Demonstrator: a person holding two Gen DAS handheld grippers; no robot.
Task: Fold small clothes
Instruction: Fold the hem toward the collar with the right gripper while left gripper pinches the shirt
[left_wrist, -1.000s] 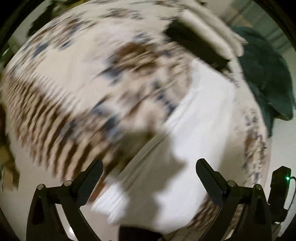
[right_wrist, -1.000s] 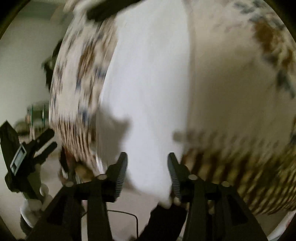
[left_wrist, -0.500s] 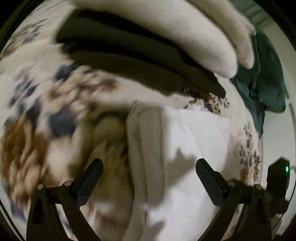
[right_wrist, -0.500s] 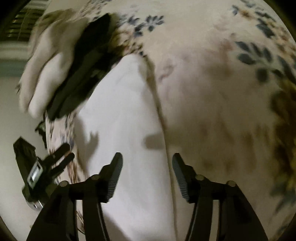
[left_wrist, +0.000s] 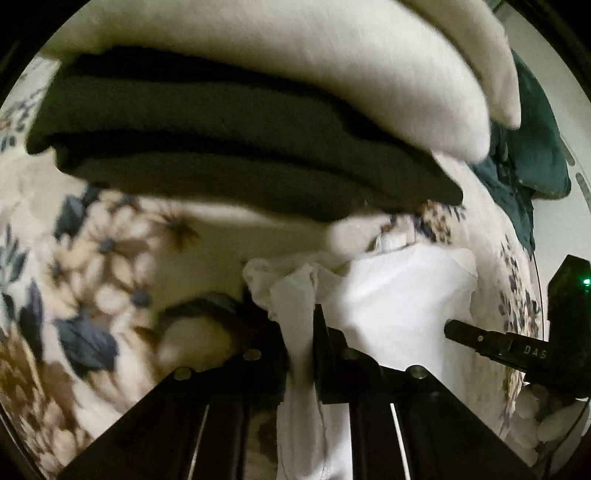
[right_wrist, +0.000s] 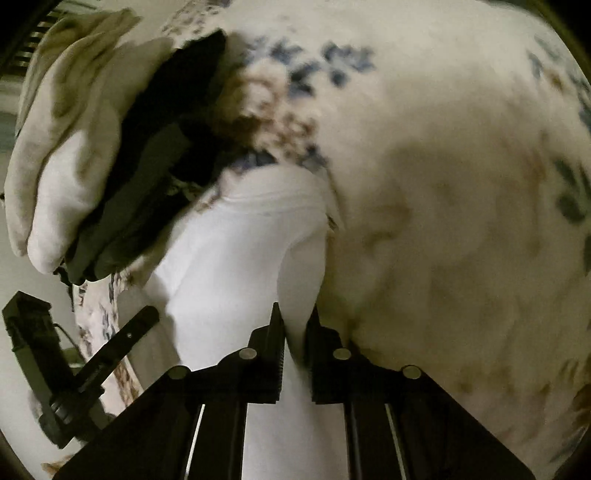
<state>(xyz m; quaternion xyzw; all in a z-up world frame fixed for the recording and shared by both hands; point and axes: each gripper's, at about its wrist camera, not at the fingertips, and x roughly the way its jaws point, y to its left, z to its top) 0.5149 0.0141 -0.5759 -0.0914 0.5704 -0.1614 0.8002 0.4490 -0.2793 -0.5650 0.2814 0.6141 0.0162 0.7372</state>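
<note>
You have brought both grippers down to the far edge of the white garment (right_wrist: 236, 258). Your left gripper (left_wrist: 300, 325), wide open a second ago, is closing on a bunched fold of it; your right gripper (right_wrist: 294, 325), half open before, is closing on the cloth's edge.
</note>
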